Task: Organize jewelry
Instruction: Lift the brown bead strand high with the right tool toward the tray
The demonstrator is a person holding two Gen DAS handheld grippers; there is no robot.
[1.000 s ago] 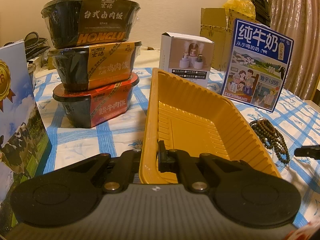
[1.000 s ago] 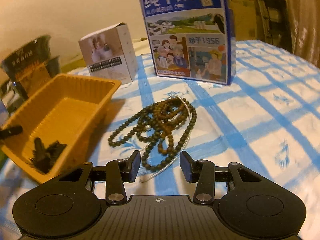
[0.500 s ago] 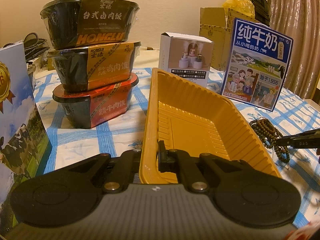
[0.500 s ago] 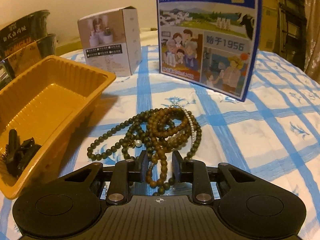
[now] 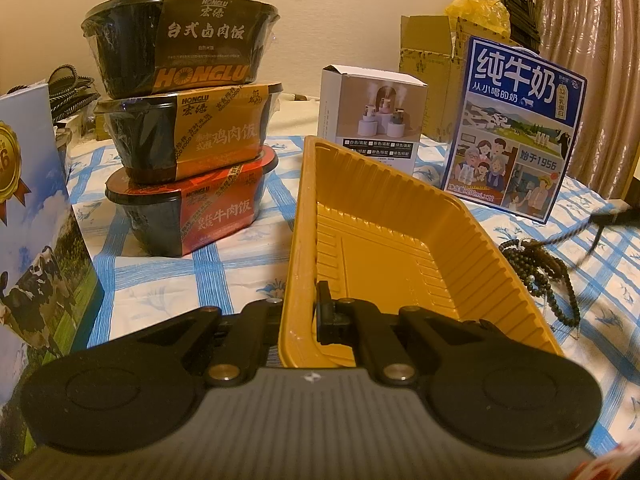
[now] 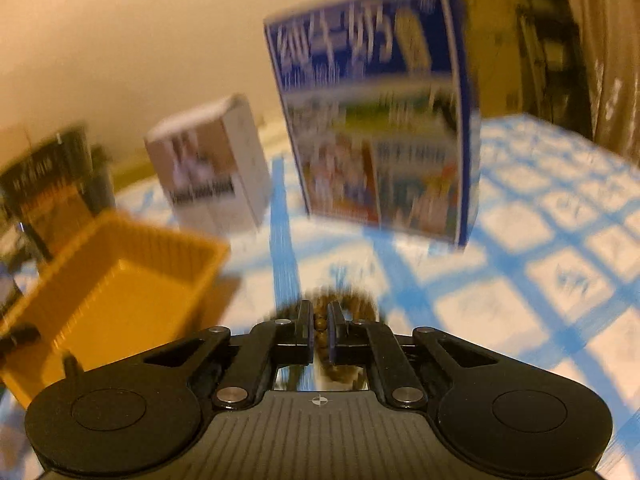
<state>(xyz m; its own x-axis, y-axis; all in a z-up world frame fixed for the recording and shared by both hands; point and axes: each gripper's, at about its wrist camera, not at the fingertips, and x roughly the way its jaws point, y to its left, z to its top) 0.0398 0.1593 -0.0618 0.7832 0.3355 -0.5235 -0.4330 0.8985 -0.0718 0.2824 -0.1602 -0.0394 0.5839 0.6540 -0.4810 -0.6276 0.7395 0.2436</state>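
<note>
The near rim of the yellow tray (image 5: pixel 400 248) is clamped between the fingers of the left gripper (image 5: pixel 298 320), one finger outside the wall and one inside, so the tray is kept steady on the checked table (image 5: pixel 224 272). Over on the right, the right gripper (image 6: pixel 319 326) has just been closing, and a strand of the bead necklaces (image 5: pixel 540 264) is now seen pinched between its fingers. From the left wrist view a taut strand is being drawn up and away toward the right edge, while most of the tangle lies on the cloth just beside the tray's right wall. The right wrist view is heavily smeared, so how many strands are caught cannot be told.

The lift is judged to be under way, and the whole bundle must be cleared from the table before it is carried across. A high, slow rise is called for, since dangling loops could snag the tray's rim or drag it sideways. The pinch should be kept firm; beads are slippery and a single strand may slide out. The tray should be kept pinned until the beads are lowered well inside its walls and only then released. The milk carton (image 5: pixel 516 132) and white box (image 5: pixel 372 120) behind are best kept clear of the swing.
</note>
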